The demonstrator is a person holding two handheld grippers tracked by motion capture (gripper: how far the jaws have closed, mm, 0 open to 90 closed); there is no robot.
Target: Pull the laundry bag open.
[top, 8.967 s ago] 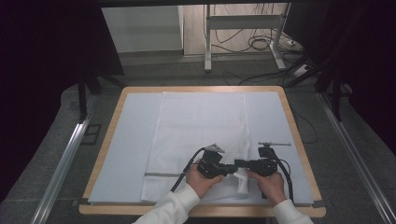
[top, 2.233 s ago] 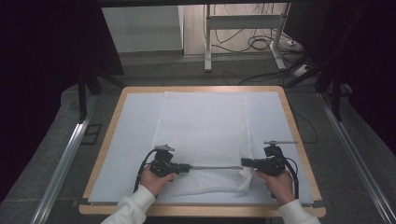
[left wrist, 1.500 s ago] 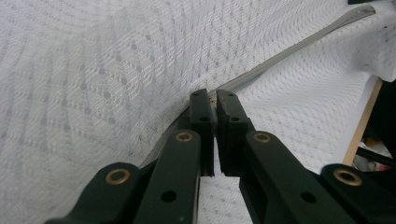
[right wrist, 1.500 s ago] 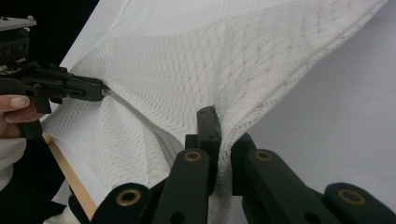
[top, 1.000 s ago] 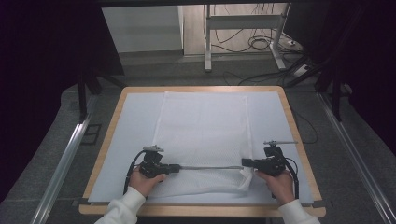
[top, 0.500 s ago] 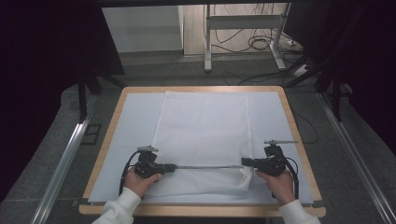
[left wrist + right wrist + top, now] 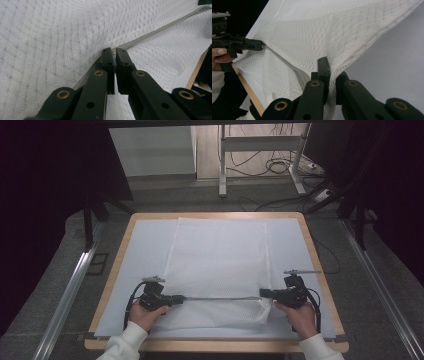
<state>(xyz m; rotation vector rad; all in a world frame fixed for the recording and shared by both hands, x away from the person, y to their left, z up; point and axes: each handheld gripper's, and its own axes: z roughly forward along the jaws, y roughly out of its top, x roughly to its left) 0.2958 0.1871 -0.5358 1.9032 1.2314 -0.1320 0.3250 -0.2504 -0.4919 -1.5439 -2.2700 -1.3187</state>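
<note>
A white mesh bag (image 7: 216, 260) lies flat on the table, with a grey zipper (image 7: 216, 298) running across its near end. My left gripper (image 7: 179, 298) is shut on the zipper's pull near the bag's left edge; in the left gripper view the jaws (image 7: 115, 53) pinch it where the zipper (image 7: 155, 30) begins. My right gripper (image 7: 262, 293) is shut on the mesh at the bag's right near corner, and in the right gripper view the fabric (image 7: 342, 37) bunches between the jaws (image 7: 332, 67). The zipper (image 7: 282, 58) stretches taut from there to the left gripper (image 7: 259, 46).
A pale sheet (image 7: 145, 250) covers the wooden-rimmed table (image 7: 316, 265). A metal rail (image 7: 70, 290) runs along the left side and another (image 7: 380, 290) along the right. Desk legs and cables (image 7: 270, 165) stand on the floor beyond the far edge.
My left gripper has slid to the left along the zipper, away from the right gripper, and the grey line between them has grown longer. The right gripper has stayed put.
</note>
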